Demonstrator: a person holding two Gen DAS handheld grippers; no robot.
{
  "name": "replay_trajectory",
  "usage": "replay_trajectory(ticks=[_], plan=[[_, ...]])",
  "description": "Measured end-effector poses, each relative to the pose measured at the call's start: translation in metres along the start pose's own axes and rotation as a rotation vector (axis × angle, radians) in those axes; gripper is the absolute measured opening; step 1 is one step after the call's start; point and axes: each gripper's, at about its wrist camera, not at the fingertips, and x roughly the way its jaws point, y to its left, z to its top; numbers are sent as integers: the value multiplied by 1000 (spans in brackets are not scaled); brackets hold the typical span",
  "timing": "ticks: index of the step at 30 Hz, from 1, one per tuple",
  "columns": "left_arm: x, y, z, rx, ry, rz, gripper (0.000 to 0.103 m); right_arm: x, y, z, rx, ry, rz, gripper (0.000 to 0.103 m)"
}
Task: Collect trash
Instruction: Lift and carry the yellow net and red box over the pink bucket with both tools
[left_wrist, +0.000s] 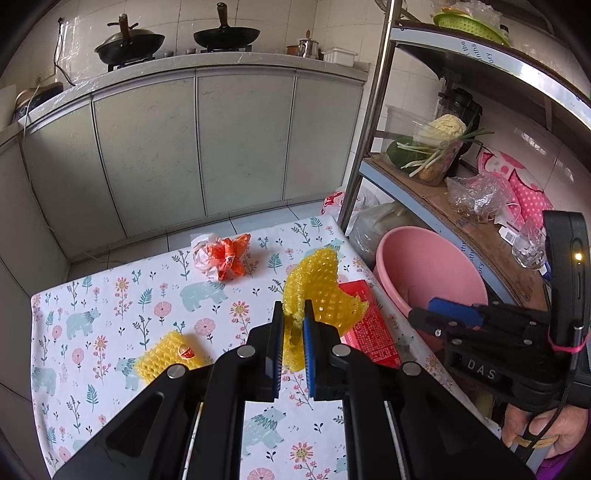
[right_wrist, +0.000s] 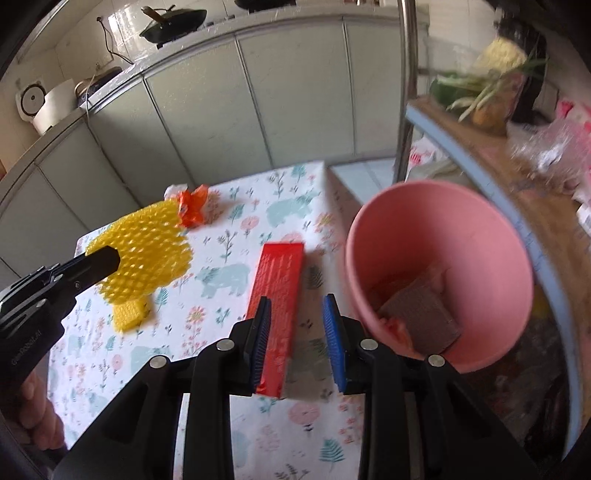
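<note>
Floral counter (right_wrist: 221, 424): our open right tongs (right_wrist: 297, 321) straddled the red box (right_wrist: 280, 280) lengthwise; left tongs (left_wrist: 293, 332) gripped yellow netting (left_wrist: 317, 291).

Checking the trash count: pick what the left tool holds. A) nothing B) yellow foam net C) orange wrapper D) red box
B: the left tool is shut on the yellow foam net, lifted off the table; the red box lies flat there.
</note>
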Motion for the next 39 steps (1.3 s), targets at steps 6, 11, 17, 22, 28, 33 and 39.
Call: replay_trajectory(ticks=[6,11,17,22,28,33,39], plan=[[2,7,-7,-13,9,-8,9,23,8,-5,13,74,10,43],[7,13,-12,-28,26,2,9,42,21,-2,-3,110,8,45],[8,17,-14,-38,27,28,9,63,28,-1,-14,146,-38,45],[12,20,-15,-46,41,49,9,69,30,-3,-36,142,-70,45],[14,23,-16,-57,47,61,9,68,32,-4,-53,122,-89,45],[16,25,-16,-65,49,71,9,66,31,-6,-53,112,-91,41],[18,26,-15,-72,55,83,9,57,30,-6,-49,83,-97,40]])
